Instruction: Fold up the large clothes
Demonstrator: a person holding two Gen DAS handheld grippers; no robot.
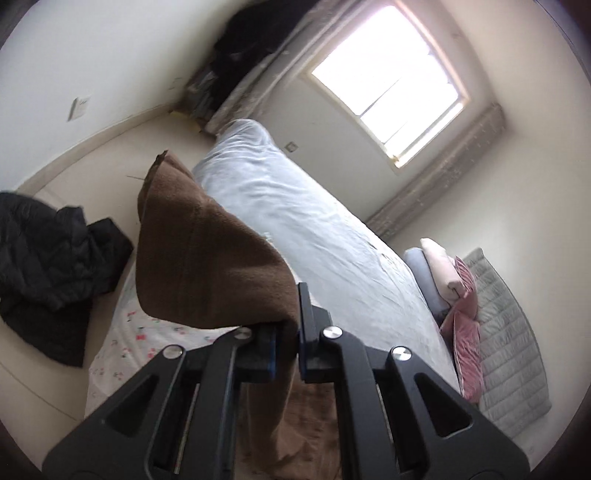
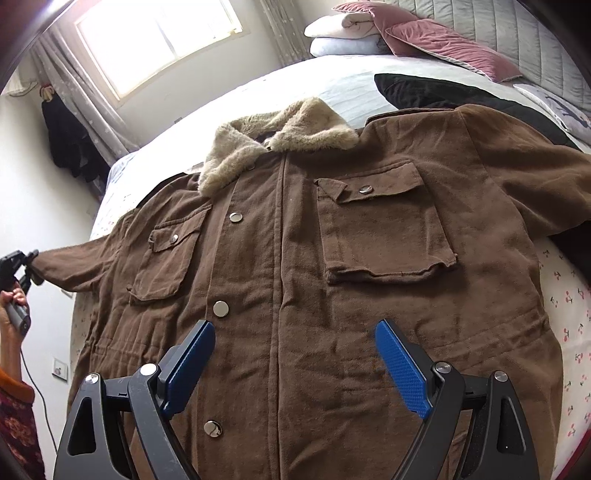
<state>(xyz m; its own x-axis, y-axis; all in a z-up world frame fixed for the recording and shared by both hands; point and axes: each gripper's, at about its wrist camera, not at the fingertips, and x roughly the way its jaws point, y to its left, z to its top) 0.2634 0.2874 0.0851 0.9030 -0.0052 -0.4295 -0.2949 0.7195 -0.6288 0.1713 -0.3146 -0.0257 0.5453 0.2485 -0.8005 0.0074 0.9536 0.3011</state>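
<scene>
A large brown jacket [image 2: 332,280] with a beige fur collar [image 2: 273,144], chest pockets and metal snaps lies front up and spread flat on the bed. My left gripper [image 1: 291,325] is shut on the cuff of its left sleeve [image 1: 207,258] and holds the sleeve lifted off the bed's edge. It also shows at the far left of the right wrist view [image 2: 26,266], stretching the sleeve outward. My right gripper [image 2: 295,362] is open and empty, hovering over the jacket's lower front near the button placket.
The bed [image 1: 314,221] has a pale blue sheet and a cherry-print cover [image 2: 569,306]. Pillows [image 2: 424,33] and a grey headboard are at its head. A black garment [image 2: 443,92] lies behind the jacket. A black coat [image 1: 55,266] lies on the floor. A window [image 1: 388,77] is ahead.
</scene>
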